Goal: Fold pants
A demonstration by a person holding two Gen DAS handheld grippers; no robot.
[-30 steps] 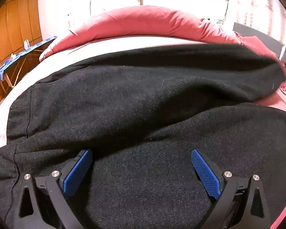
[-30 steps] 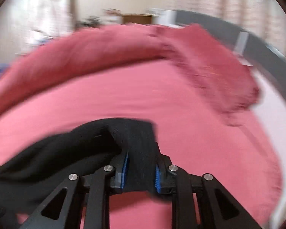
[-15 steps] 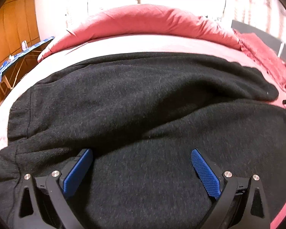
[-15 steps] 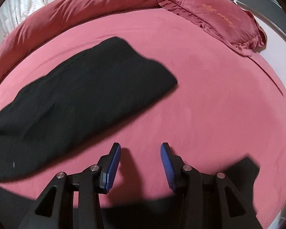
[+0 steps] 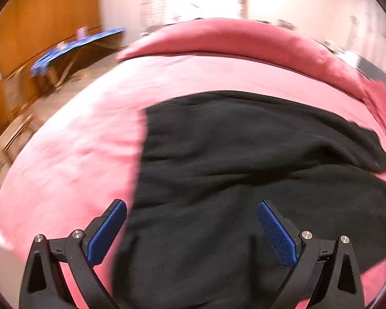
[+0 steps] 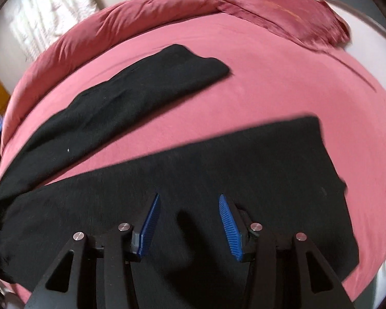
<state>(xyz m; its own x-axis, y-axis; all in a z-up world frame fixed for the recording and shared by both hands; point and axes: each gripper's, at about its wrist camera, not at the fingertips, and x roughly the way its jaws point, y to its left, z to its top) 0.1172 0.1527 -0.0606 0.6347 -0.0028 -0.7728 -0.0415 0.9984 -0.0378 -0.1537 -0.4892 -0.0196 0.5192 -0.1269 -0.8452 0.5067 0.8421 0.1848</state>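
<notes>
A: How are the two claws standing?

B: The left claw hangs low over the black pants, its blue pads spread wide with nothing between them. One pad sits over the pink bed sheet, just off the waistband edge; the other is above the cloth. That view is smeared, so finer detail is lost.

A: And the right one?

B: The right claw points forward over the nearer leg of the pants, fingers parted, gripping nothing. Whether the pads touch the fabric I cannot tell.

A: Where do the pants lie?

B: Spread on the bed. In the right wrist view the two legs fan apart: the nearer one runs across the bed's near edge under the claw, and the far leg stretches diagonally toward the middle of the bed, with a wedge of sheet between them. In the left wrist view the waistband end faces the bed's left side.

A: And the room?

B: A rolled red duvet lies along the bed's far edge, with a red pillow at the far right corner. Beyond the bed's left side stands a blue-covered ironing board in front of a wooden wardrobe, and the far wall is washed out bright.
</notes>
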